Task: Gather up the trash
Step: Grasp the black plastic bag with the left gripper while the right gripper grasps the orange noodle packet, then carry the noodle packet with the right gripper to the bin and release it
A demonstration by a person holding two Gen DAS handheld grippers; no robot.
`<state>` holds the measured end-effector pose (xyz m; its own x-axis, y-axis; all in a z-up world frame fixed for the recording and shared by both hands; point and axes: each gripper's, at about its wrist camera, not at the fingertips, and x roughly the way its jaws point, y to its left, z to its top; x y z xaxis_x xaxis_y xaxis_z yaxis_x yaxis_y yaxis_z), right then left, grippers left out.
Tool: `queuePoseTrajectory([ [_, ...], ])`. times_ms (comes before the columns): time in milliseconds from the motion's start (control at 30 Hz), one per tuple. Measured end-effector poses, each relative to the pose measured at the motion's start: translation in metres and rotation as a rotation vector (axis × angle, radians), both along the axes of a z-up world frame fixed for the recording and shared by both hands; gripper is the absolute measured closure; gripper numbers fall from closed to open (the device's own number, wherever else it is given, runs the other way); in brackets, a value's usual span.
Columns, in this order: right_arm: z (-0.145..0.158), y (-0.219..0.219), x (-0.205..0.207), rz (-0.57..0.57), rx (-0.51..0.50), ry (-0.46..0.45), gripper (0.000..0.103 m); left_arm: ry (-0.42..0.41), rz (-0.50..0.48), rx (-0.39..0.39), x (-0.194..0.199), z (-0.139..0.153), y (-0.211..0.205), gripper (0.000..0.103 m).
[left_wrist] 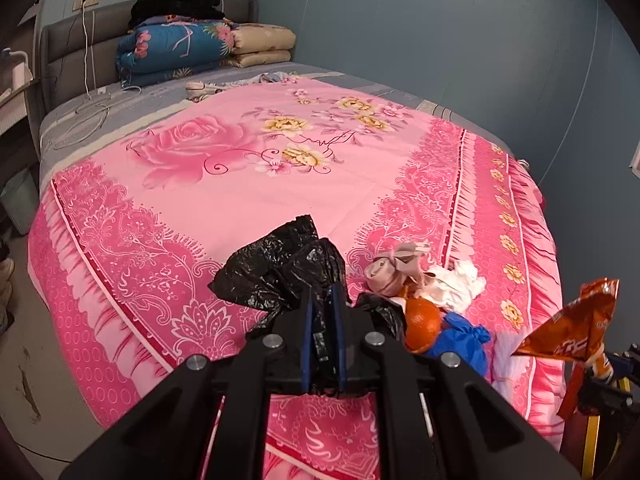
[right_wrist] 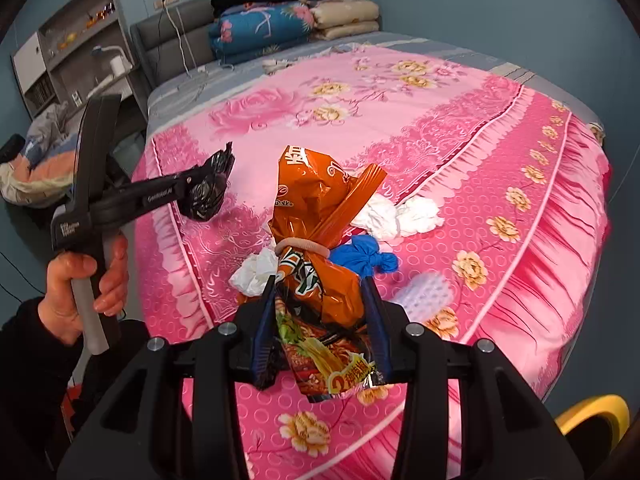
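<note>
Two grippers were held above the near end of a bed covered by a pink floral bedspread [left_wrist: 280,152], both angled downward toward the fabric. The left gripper [left_wrist: 322,300] was gripped by its grey handle in a bare hand [right_wrist: 86,292], a black sleeve covering the forearm behind it. Its blue-padded fingers [left_wrist: 307,336] were pressed together on a crumpled black plastic trash bag [left_wrist: 280,268], whose thin, glossy, wrinkled film was bunched above the tips and hung clear of the bedspread. The right gripper [right_wrist: 322,292] was seen with its fingers [right_wrist: 264,332] partly apart and clamped on an orange instant-noodle packet [right_wrist: 320,232]. That packet was shiny and creased, cinched around its middle by a pale rubber band [right_wrist: 304,245], with printed noodles shown on its lower part. It too was lifted off the bedspread.

More trash was left lying on the bedspread just beyond the grippers: crumpled white tissues [right_wrist: 396,216], a knotted blue plastic bag [right_wrist: 364,260], a rounded orange object [left_wrist: 424,322] and a wad of beige fabric or paper [left_wrist: 396,268], whose material could not be told. Folded quilts [left_wrist: 176,46] were stacked at the grey padded headboard [left_wrist: 68,52] far behind. A yellow curved object [right_wrist: 592,412] was visible at the lower right edge, beside the bed.
</note>
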<state>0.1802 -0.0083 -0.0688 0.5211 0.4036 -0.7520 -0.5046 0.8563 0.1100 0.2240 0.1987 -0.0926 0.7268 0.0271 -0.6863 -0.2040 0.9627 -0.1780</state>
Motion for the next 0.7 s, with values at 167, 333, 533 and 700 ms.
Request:
queuePoseTrajectory([
  [167, 0.015, -0.020, -0.016, -0.023, 0.022, -0.021, 0.064, -0.012, -0.019, -0.015, -0.016, 0.010, -0.011, 0.095],
  [333, 0.028, -0.043, -0.030, -0.059, 0.044, -0.039, 0.064, -0.030, -0.049, -0.020, -0.027, 0.020, -0.028, 0.095],
  [533, 0.041, -0.069, -0.042, -0.098, 0.068, -0.058, 0.064, -0.056, -0.083, -0.037, -0.037, 0.031, -0.048, 0.095],
  [700, 0.051, -0.093, -0.048, -0.138, 0.095, -0.073, 0.064, -0.066, -0.117, -0.056, -0.044, 0.038, -0.067, 0.095],
])
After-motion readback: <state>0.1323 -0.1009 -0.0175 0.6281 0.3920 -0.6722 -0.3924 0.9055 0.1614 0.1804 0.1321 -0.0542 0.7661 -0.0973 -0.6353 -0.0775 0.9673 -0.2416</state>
